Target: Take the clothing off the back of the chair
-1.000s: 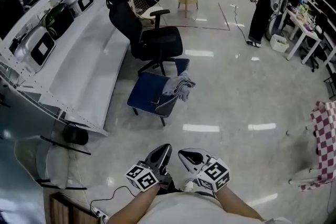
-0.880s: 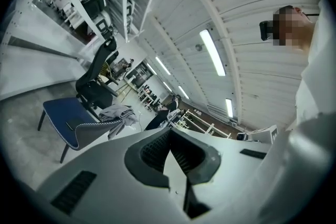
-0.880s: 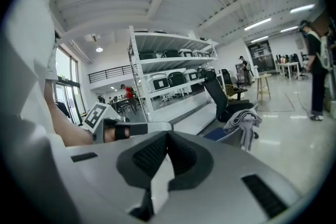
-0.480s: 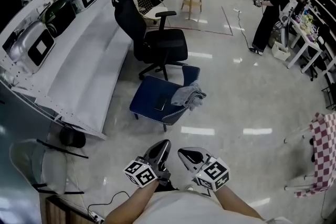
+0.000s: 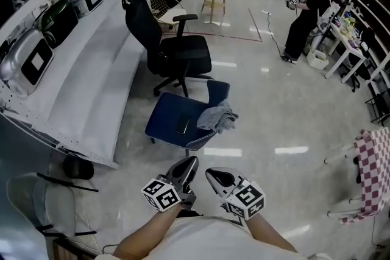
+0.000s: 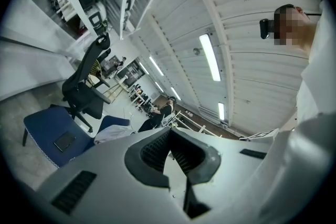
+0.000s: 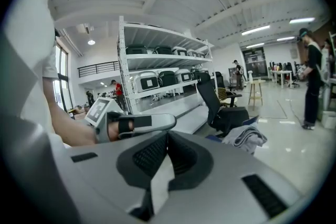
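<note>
Ahead, a low blue padded chair (image 5: 167, 122) stood with crumpled grey cloth clothing (image 5: 216, 117) draped over its back. Nearer, the left gripper (image 5: 190, 161) and right gripper (image 5: 211, 173) both had jaws together, empty. A flat dark slab (image 5: 181, 126), possibly a phone, lay on the seat.

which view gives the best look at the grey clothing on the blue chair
The head view: the grey clothing shows whole from above, bunched at the blue chair's edge. The right gripper view shows it side-on, its lower part hidden. The left gripper view shows only a pale sliver.
</note>
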`<control>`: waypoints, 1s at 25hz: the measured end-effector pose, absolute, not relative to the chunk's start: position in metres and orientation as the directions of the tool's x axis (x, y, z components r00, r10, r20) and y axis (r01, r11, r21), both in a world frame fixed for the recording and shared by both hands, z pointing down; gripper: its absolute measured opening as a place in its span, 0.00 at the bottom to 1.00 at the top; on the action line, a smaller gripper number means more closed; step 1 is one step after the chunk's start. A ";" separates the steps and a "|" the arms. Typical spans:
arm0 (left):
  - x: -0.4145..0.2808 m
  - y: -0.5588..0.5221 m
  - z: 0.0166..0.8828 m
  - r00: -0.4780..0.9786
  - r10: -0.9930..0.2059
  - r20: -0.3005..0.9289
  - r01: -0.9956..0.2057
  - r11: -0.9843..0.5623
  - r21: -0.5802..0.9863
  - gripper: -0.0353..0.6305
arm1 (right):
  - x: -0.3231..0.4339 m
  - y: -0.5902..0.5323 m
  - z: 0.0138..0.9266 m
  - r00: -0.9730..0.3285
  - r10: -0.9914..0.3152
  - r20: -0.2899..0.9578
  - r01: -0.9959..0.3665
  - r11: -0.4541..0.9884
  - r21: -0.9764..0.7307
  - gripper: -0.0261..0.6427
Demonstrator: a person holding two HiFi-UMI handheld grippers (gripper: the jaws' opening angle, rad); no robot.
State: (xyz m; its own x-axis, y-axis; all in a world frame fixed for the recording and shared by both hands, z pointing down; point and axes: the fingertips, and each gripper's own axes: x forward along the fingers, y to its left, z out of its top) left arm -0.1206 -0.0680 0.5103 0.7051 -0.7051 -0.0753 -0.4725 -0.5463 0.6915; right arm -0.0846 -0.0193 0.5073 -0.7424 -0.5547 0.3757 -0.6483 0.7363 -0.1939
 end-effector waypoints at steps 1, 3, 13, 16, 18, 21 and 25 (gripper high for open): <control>-0.121 -0.070 0.511 0.711 -0.699 -0.071 -0.467 -0.545 0.696 0.07 | -0.084 -0.021 0.508 -0.734 -0.564 0.378 -0.658 0.727 -0.194 0.06; -0.119 -0.071 0.516 0.725 -0.685 -0.071 -0.448 -0.547 0.707 0.07 | -0.083 -0.022 0.511 -0.718 -0.577 0.388 -0.677 0.709 -0.198 0.06; -0.101 -0.081 0.523 0.762 -0.640 -0.103 -0.371 -0.561 0.740 0.07 | -0.070 -0.025 0.515 -0.666 -0.604 0.438 -0.726 0.658 -0.198 0.06; -0.097 -0.082 0.529 0.760 -0.642 -0.096 -0.370 -0.550 0.749 0.07 | -0.067 -0.029 0.518 -0.670 -0.595 0.445 -0.723 0.659 -0.208 0.06; -0.097 -0.086 0.534 0.756 -0.650 -0.078 -0.384 -0.537 0.751 0.07 | -0.065 -0.034 0.520 -0.679 -0.586 0.441 -0.716 0.662 -0.222 0.06; -0.099 -0.099 0.536 0.737 -0.673 -0.063 -0.411 -0.519 0.749 0.07 | -0.063 -0.048 0.522 -0.701 -0.571 0.427 -0.698 0.672 -0.247 0.06; -0.095 -0.114 0.529 0.718 -0.694 -0.049 -0.445 -0.512 0.734 0.07 | -0.056 -0.067 0.515 -0.724 -0.558 0.406 -0.677 0.689 -0.260 0.06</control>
